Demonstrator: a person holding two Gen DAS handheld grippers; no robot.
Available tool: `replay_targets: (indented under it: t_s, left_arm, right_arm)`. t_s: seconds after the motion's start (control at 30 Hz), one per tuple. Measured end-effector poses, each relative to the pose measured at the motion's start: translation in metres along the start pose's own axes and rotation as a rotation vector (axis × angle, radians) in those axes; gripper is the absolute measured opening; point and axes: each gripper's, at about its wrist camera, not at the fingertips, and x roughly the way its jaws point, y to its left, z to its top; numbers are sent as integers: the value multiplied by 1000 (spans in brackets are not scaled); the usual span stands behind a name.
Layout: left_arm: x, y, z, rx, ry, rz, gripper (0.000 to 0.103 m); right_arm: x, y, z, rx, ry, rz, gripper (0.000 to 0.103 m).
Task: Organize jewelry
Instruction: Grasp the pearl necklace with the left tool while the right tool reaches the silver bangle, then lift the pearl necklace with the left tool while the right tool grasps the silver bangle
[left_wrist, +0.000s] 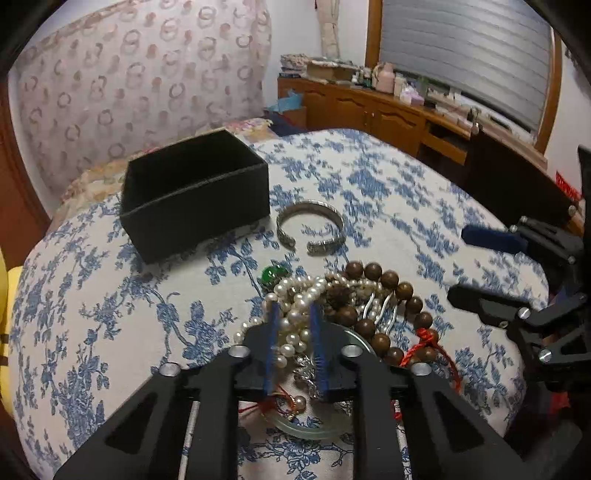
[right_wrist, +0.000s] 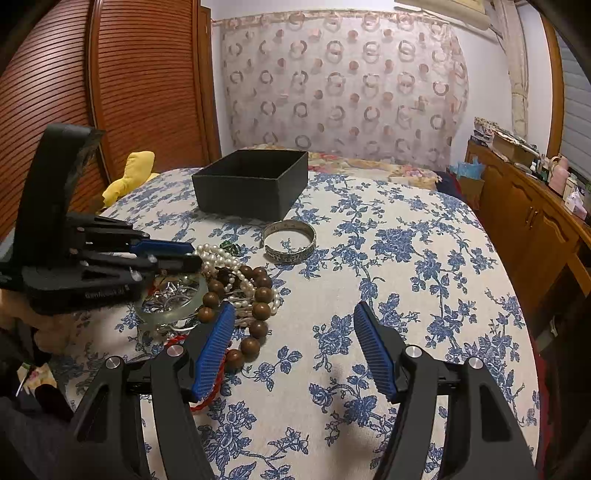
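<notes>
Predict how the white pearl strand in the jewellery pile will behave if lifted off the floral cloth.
The white pearl strand lies in loose loops, so it will probably hang limp rather than hold its shape. It is heaped against the brown wooden bead bracelet and red cord, so it may drag them along. The left gripper is shut on only part of it, so the rest will likely trail.

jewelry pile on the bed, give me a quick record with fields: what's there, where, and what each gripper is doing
surface: blue floral bedspread
container: open black box, nothing visible inside
apart from pile: silver cuff bangle, lying between box and pile
pile: pearl strands, brown wooden bead bracelet, pale jade bangle, red cord, green stone
left gripper: shut on the pearl strands
right gripper: open, holding nothing, beside the pile
</notes>
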Motion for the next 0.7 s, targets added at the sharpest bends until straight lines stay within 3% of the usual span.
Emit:
replay_targets:
  t_s: [0.33,0.53,0.7]
  left_arm:
    - [-40,27,16,-92,-116,-43,6]
    - [-58,39,28,-107,-158,-19,6]
    - [-65,46,33,-120,-176,-5,6]
  right_arm:
    - [13,2,13,-25,10,6,69]
    - [37,-6,38,-43,41,38,47]
    - [76,-15,59,-32,117,62,36]
